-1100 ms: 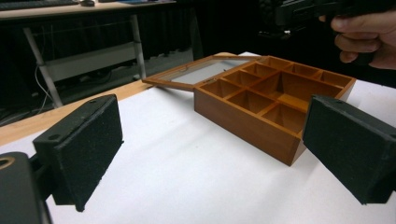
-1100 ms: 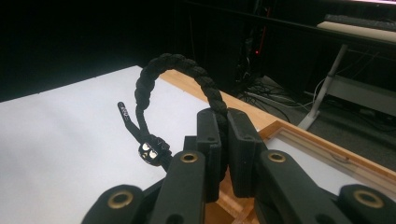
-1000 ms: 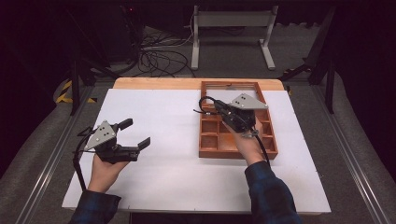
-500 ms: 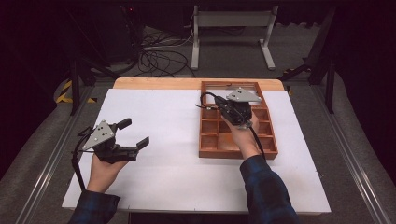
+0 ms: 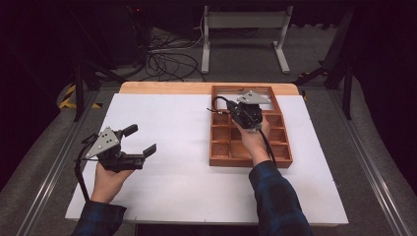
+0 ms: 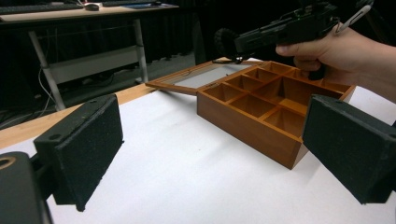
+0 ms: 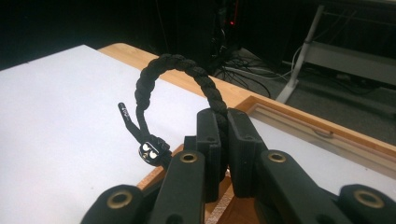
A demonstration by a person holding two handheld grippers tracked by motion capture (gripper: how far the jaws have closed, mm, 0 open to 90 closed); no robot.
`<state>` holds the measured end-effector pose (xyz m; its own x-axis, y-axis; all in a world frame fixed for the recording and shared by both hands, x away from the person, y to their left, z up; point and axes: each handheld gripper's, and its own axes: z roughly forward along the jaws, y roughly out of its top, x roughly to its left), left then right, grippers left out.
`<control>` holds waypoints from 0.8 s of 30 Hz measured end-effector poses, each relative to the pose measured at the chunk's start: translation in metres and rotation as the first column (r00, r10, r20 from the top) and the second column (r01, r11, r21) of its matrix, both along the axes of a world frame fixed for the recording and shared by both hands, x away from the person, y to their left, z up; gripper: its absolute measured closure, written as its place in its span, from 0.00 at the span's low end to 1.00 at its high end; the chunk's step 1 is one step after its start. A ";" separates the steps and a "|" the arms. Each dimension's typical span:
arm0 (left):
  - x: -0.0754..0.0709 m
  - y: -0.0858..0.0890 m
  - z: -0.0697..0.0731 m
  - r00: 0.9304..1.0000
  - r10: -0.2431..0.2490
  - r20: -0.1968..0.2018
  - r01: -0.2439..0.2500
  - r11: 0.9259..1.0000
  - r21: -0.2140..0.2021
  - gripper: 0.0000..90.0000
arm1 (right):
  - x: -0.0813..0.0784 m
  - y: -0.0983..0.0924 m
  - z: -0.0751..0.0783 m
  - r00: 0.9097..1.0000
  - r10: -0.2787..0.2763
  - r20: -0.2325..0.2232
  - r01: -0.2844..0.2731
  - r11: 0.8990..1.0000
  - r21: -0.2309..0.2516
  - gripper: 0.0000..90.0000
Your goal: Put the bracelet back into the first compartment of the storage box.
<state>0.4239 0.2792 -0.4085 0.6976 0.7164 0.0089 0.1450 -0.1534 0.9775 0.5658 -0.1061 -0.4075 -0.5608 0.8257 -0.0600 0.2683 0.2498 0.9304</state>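
A: What is nearest to the person?

B: The left gripper (image 5: 142, 140), held in the left hand (image 5: 109, 178) over the white counter (image 5: 182, 167), at its left side. Its jaws are released, wide apart, with nothing between them. In the left gripper view the two black pads (image 6: 91, 144) stand far from each other, and the counter shows between them.

A: And further on?

B: On the right half of the counter stands a wooden box (image 5: 248, 140) with many small compartments. Its lid (image 5: 246, 92) lies open at the far side, and it has a pale panel. The right hand (image 5: 253, 140) reaches over the box and holds the right gripper (image 5: 227, 105) above the far compartments.

A: Does this gripper hold something?

B: Yes. Its jaws are clenched on a black braided bracelet (image 7: 187, 88). In the right gripper view the bracelet rises as a loop from between the jaws, with a small black bead (image 7: 152, 151) and a thin cord end (image 7: 125, 113) on the left. The bracelet is in the air, over the far left edge of the box.

A: And behind the counter?

B: Dark floor with black cables (image 5: 167, 61) and a grey metal stand (image 5: 246, 29).
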 end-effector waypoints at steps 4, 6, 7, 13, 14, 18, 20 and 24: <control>0.000 0.000 0.000 1.000 0.001 -0.001 -0.001 1.000 -0.001 0.07 | 0.005 0.001 -0.006 1.000 -0.012 -0.014 0.012 1.000 -0.015 0.94; 0.000 0.000 0.000 1.000 0.000 0.001 0.000 1.000 0.001 0.07 | 0.007 0.002 -0.009 1.000 -0.021 -0.022 0.020 1.000 -0.024 0.94; 0.000 0.001 0.000 1.000 0.000 0.002 0.000 1.000 0.004 0.07 | 0.008 0.002 -0.010 0.999 -0.025 -0.024 0.024 0.999 -0.029 0.94; 0.000 0.000 0.000 1.000 -0.001 0.000 0.001 1.000 0.001 0.07 | 0.011 0.005 -0.016 0.998 -0.037 -0.043 0.035 0.998 -0.057 0.94; 0.000 0.000 0.000 1.000 -0.002 0.000 0.002 1.000 0.002 0.07 | 0.011 0.005 -0.017 0.998 -0.035 -0.049 0.032 0.998 -0.062 0.94; -0.001 0.000 0.000 1.000 -0.003 -0.002 0.003 1.000 0.002 0.07 | 0.013 0.008 -0.022 0.997 -0.039 -0.064 0.033 0.996 -0.089 0.94; -0.001 0.001 0.000 1.000 -0.002 -0.001 0.002 1.000 0.004 0.07 | 0.014 0.009 -0.024 0.997 -0.050 -0.067 0.043 0.994 -0.103 0.94; -0.001 0.001 0.000 1.000 0.000 -0.001 0.000 1.000 0.002 0.07 | 0.015 0.010 -0.027 0.994 -0.078 -0.072 0.068 0.989 -0.129 0.94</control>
<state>0.4231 0.2801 -0.4085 0.6978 0.7162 0.0098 0.1458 -0.1554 0.9770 0.5811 -0.0966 -0.4343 -0.5063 0.8532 -0.1251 0.3596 0.3408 0.8686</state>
